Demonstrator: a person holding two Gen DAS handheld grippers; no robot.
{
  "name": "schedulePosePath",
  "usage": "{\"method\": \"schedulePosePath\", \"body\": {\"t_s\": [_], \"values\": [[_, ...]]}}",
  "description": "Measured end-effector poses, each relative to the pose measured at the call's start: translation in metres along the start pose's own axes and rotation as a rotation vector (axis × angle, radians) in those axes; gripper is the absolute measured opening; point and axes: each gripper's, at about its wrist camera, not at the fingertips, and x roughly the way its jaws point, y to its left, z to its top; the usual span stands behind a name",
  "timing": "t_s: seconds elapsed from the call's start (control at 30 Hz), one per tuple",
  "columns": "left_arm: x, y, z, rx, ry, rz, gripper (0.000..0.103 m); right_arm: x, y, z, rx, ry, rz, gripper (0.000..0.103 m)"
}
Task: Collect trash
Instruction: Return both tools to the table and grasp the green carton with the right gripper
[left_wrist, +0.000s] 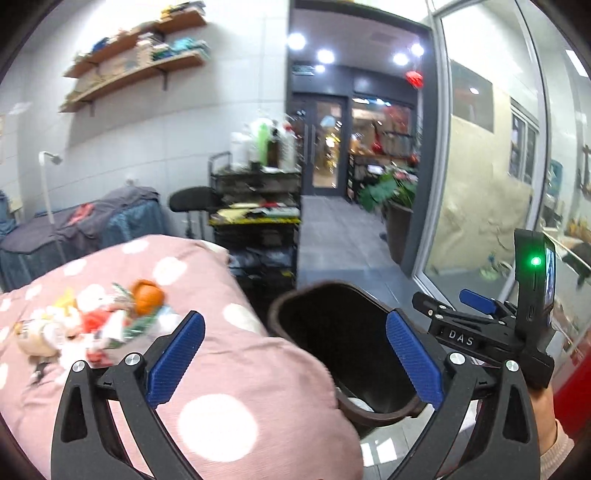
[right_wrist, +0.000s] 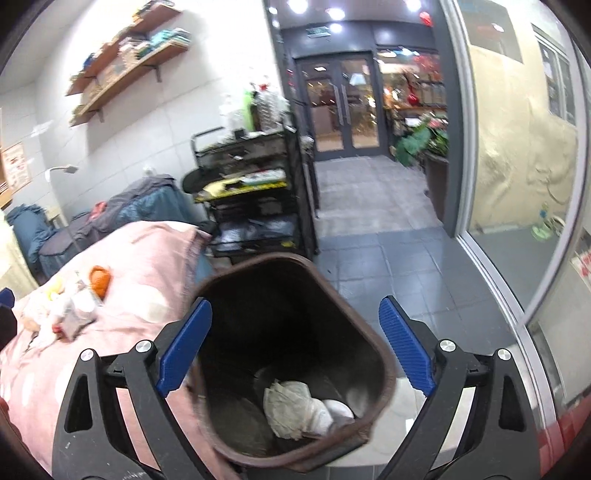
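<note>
Both claws stand wide open, gripping nothing. The right claw (right_wrist: 295, 347) hangs over the brown bin (right_wrist: 295, 369) at lower centre, crumpled paper (right_wrist: 295, 406) in its bottom. The left claw (left_wrist: 295, 358) straddles the pink spotted bedcover (left_wrist: 221, 369); a litter pile (left_wrist: 92, 321) lies at left

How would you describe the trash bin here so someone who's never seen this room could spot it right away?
Find the pink blanket with white polka dots covering the bed. Hard against its right edge, on the grey tiled floor, stands the trash bin. It is dark brown, open-topped with a rounded rectangular rim, and holds crumpled white paper, unlike the black wire cart behind it.
</note>
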Motion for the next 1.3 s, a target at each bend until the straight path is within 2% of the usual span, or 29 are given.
{"method": "schedulePosePath", "body": {"t_s": [0.23,0.33,0.63,0.83,0.97,1.1,1.17,1.3], "values": [[-0.039,0.048,0.000,-0.074,-0.064,0.116,0.097,-0.019,0.057,0.008,-0.085,-0.078,0.129,0.097],[-0.052,0.067,-0.010,-0.076,-0.072,0.200,0.097,-0.023,0.083,0.010,-0.125,-0.085,0.187,0.097],[-0.067,0.134,-0.052,-0.153,0.036,0.320,0.097,-0.016,0.155,0.004,-0.236,-0.036,0.349,0.097],[-0.069,0.173,-0.075,-0.180,0.108,0.372,0.097,0.007,0.194,-0.007,-0.320,0.079,0.446,0.097],[-0.069,0.192,-0.087,-0.198,0.147,0.358,0.097,0.034,0.221,-0.016,-0.436,0.174,0.522,0.097],[-0.067,0.204,-0.093,-0.170,0.188,0.342,0.097,0.064,0.257,-0.020,-0.623,0.254,0.584,0.097],[-0.066,0.208,-0.094,-0.152,0.202,0.328,0.097,0.078,0.268,-0.015,-0.697,0.263,0.606,0.097],[-0.065,0.217,-0.094,-0.145,0.222,0.297,0.097,0.111,0.289,-0.004,-0.808,0.356,0.694,0.097]]}}
